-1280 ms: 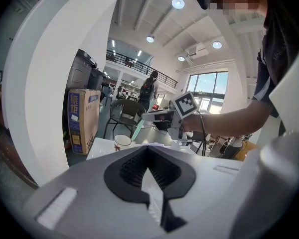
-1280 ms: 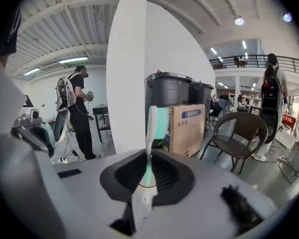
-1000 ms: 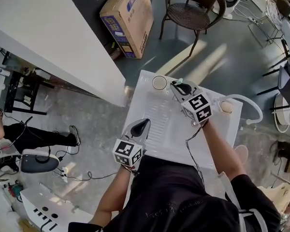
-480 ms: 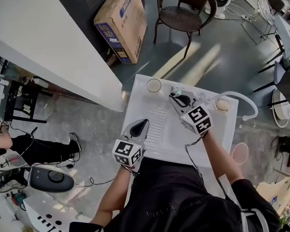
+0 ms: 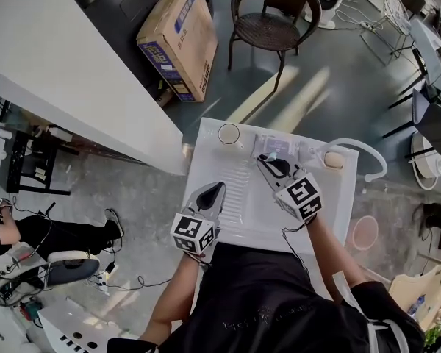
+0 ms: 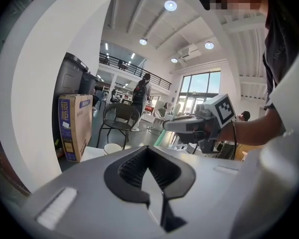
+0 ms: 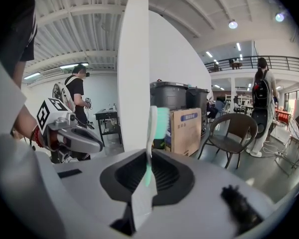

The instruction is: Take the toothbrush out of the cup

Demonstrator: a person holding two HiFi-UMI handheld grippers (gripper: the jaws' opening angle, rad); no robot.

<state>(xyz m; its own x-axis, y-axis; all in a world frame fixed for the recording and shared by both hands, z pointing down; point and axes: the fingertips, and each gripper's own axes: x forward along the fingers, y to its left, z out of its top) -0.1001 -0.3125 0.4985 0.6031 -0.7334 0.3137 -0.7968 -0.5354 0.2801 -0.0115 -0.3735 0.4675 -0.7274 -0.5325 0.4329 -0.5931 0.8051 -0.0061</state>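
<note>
The toothbrush [image 7: 151, 133], white-handled with a green head, stands upright between the pads of my right gripper [image 7: 147, 176], which is shut on it. In the head view that gripper [image 5: 267, 158] hovers over the white washstand top [image 5: 239, 210], to the right of and nearer than the empty white cup [image 5: 228, 133], and the brush tip [image 5: 271, 155] just shows at its nose. My left gripper [image 5: 218, 188] hangs over the near left part of the top with its jaws shut on nothing. From the left gripper view [image 6: 150, 179], the cup [image 6: 112, 147] stands ahead and the right gripper [image 6: 187, 126] to the right.
A curved white faucet [image 5: 369, 155] and a round knob [image 5: 333, 160] sit at the stand's right end. Beyond the stand are a cardboard box [image 5: 176, 39] and a dark chair [image 5: 272, 17]. A white wall panel [image 5: 66, 65] runs along the left.
My right gripper has drawn back from the cup toward the person, carrying the toothbrush. The left gripper has stayed put.
</note>
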